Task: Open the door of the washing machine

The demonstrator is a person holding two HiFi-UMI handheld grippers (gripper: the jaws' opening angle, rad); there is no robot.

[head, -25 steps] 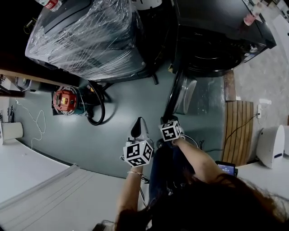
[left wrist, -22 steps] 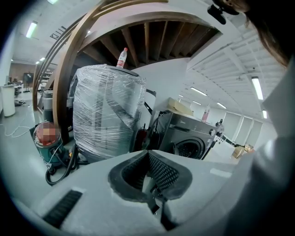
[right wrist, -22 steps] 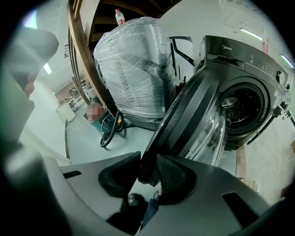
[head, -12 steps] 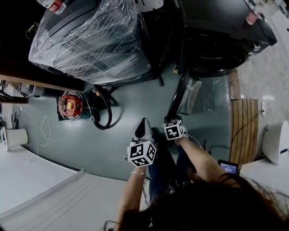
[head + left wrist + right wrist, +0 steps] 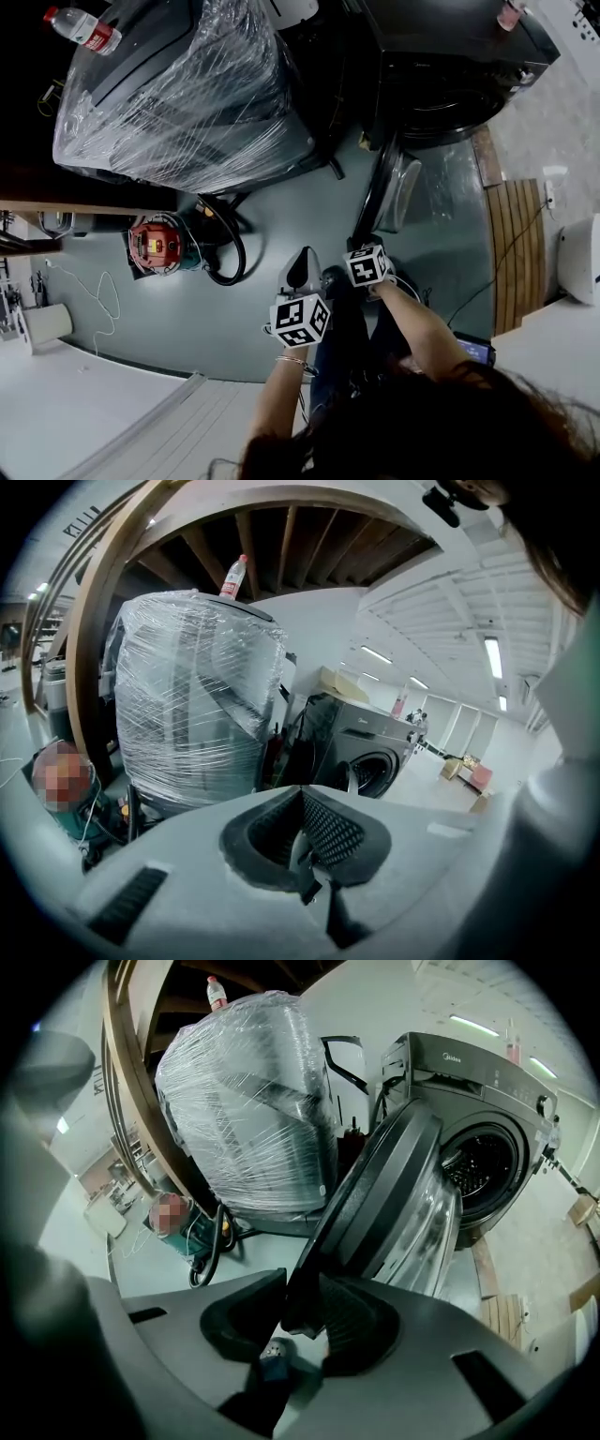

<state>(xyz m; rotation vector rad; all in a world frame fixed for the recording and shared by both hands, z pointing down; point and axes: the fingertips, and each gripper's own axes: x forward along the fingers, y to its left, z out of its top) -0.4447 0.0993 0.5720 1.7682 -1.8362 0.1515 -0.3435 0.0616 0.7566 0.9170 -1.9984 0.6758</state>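
Door (image 5: 394, 1194) is seen swung well out from washer (image 5: 487, 1119). Its free rim is clamped between the pads of right gripper (image 5: 302, 1302). From those jaws the door runs ahead and up-right toward the hinge. Left gripper (image 5: 305, 841) is held just leftward, jaws together and empty, with the door ahead-right of it.

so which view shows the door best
The right gripper view: the open door fills the middle, its rim clamped in the right gripper. The head view shows it from above, small. The left gripper view shows only a far sliver by the washer.
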